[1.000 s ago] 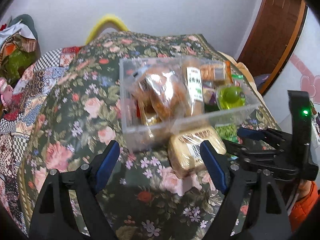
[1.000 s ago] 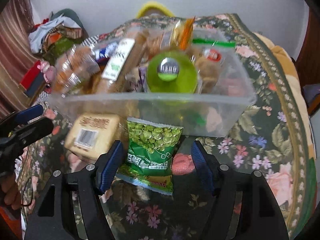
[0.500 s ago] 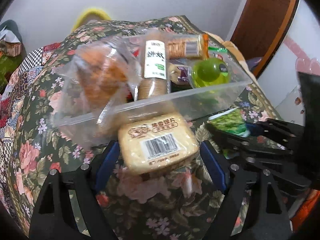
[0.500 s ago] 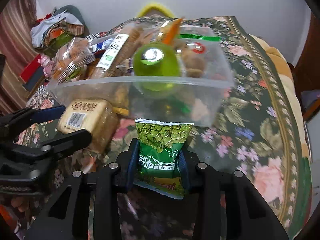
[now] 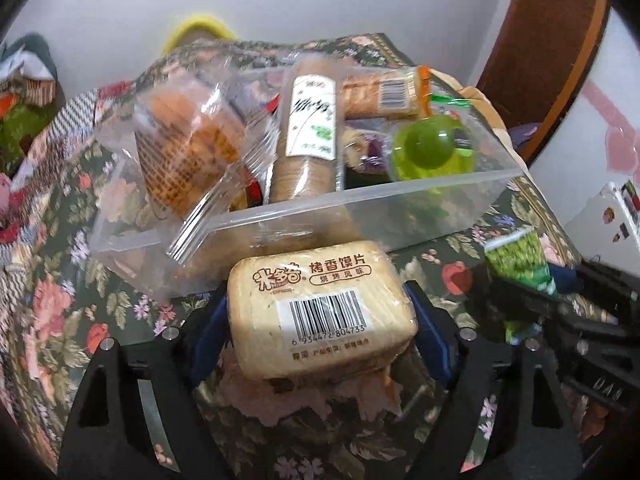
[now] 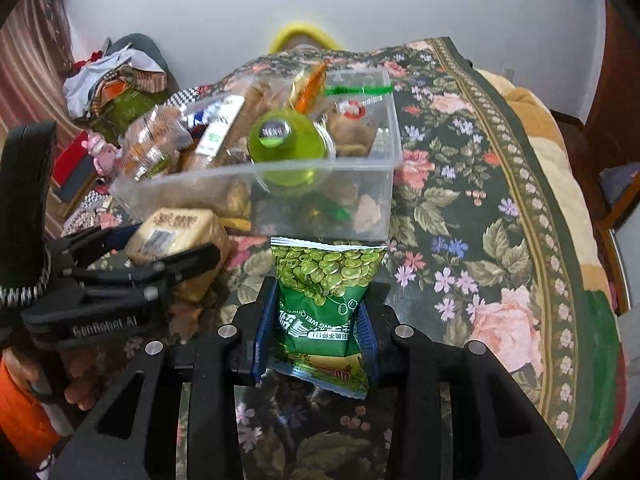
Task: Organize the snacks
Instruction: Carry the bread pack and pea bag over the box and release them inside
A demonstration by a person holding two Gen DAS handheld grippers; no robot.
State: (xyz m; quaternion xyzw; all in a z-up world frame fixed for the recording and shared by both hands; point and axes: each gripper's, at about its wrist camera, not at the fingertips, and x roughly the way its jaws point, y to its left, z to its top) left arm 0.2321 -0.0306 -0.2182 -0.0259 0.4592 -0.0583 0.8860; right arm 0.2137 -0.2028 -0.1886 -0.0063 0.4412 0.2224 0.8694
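A clear plastic bin (image 5: 360, 216) (image 6: 320, 208) full of snacks stands on the floral cloth. My left gripper (image 5: 320, 320) is shut on a tan pack of baked bread slices (image 5: 320, 312), held just in front of the bin's near wall; the pack also shows in the right wrist view (image 6: 172, 236). My right gripper (image 6: 316, 328) is shut on a green bag of peas (image 6: 324, 292), held in front of the bin; the bag also shows in the left wrist view (image 5: 516, 260). The bin holds a green round bottle (image 6: 284, 144), a biscuit tube (image 5: 308, 136) and bagged cookies (image 5: 188, 148).
The floral cloth (image 6: 480, 240) covers a round table whose edge curves down the right. Piled clothes (image 6: 116, 80) lie at the back left. A brown door (image 5: 540, 40) stands at the right and a yellow chair back (image 6: 304, 36) behind the table.
My left gripper has closed onto the bread slice pack and lifted it. My right gripper, which shut on the pea bag half a second ago, has raised it off the cloth.
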